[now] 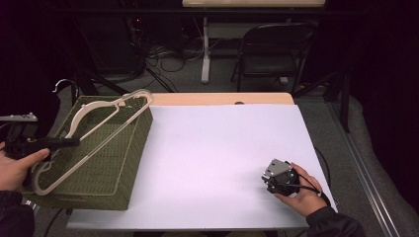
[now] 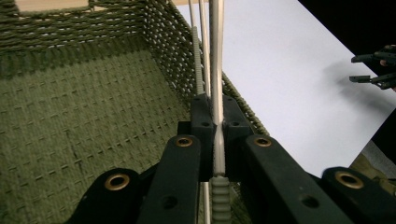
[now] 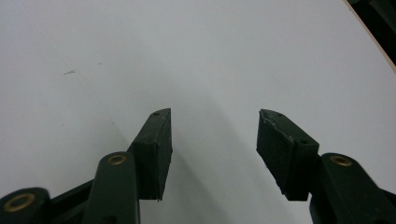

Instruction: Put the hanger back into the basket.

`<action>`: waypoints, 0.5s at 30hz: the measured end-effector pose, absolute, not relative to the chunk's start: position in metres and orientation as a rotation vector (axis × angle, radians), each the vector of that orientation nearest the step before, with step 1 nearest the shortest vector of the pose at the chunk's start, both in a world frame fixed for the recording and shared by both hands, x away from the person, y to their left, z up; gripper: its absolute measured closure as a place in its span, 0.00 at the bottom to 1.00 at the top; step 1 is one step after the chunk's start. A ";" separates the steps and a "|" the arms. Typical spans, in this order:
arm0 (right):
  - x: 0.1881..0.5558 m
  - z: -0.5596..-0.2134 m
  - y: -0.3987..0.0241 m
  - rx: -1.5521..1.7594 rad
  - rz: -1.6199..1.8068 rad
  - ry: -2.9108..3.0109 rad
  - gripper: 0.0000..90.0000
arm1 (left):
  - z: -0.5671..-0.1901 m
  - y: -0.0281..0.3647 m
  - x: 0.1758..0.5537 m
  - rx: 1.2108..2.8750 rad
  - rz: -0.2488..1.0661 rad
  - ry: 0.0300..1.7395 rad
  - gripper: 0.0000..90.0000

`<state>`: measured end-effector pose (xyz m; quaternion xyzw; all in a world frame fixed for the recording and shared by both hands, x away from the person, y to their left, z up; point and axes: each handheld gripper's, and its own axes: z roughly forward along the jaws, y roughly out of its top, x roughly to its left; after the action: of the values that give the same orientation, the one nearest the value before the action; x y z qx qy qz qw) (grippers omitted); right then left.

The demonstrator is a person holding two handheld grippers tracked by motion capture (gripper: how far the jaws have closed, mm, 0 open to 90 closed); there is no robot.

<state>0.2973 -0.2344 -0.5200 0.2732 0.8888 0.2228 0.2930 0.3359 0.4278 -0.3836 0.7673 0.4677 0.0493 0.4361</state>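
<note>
free: bare white table (image 1: 222,148) centre-right of frame | blocked: green basket (image 1: 113,168) lower left, hanger (image 1: 94,123) across its top

Dim room, bright tabletop, soft shadows

My left gripper (image 2: 217,126) has matte black jaws with brass-ringed rivets. My right gripper (image 1: 277,178) carries a grey three-cornered plate and a black cable. My sleeves are dark.
</note>
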 end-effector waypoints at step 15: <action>0.298 -0.522 -0.233 0.716 0.603 2.370 0.50 | -0.392 0.457 0.340 1.899 0.163 1.209 0.97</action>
<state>0.2984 -0.2327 -0.5224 0.2686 0.8894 0.2263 0.2925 0.3399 0.4568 -0.3915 0.7603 0.4842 0.0652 0.4281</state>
